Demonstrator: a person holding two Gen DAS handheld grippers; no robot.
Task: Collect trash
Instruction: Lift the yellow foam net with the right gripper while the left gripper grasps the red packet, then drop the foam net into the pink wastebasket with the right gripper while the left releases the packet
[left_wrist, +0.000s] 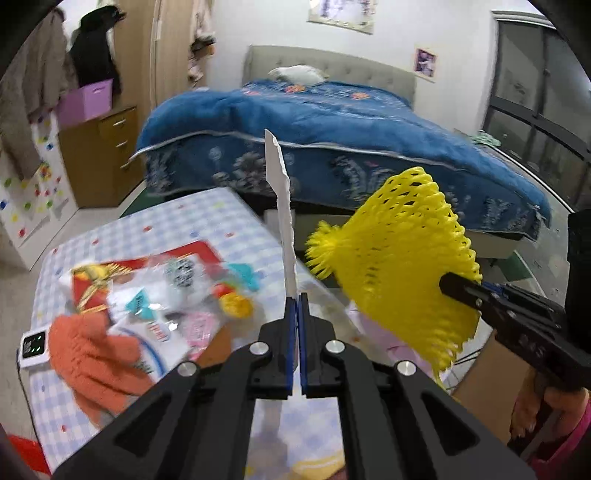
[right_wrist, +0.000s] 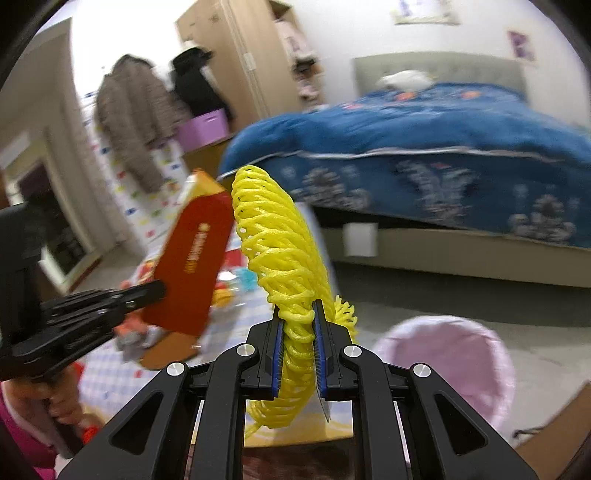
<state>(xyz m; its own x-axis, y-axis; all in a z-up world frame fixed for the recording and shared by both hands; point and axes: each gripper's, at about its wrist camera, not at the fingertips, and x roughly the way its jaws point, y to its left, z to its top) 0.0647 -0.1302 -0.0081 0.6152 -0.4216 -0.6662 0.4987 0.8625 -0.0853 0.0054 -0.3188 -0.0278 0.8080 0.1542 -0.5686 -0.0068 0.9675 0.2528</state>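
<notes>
- The left tool (left_wrist: 295, 306) is clenched on a flat red cardboard piece (right_wrist: 192, 258), which the left wrist view shows edge-on as a thin white strip (left_wrist: 282, 206) standing up above the table.
- The right tool (right_wrist: 299, 314) grips a yellow foam fruit net (right_wrist: 277, 243), its blue pads pressed into the mesh; the net is held in the air just right of the cardboard.
- Below, a table covered in a pale blue checked cloth (left_wrist: 122, 229) carries a heap of clear plastic wrappers (left_wrist: 162, 291), an orange knitted glove (left_wrist: 96, 358) and a small white timer (left_wrist: 34, 347).
- A pale pink round bin (right_wrist: 454, 365) stands on the floor below the right tool.
- A bed with a blue floral quilt (left_wrist: 332, 122) fills the background.
</notes>
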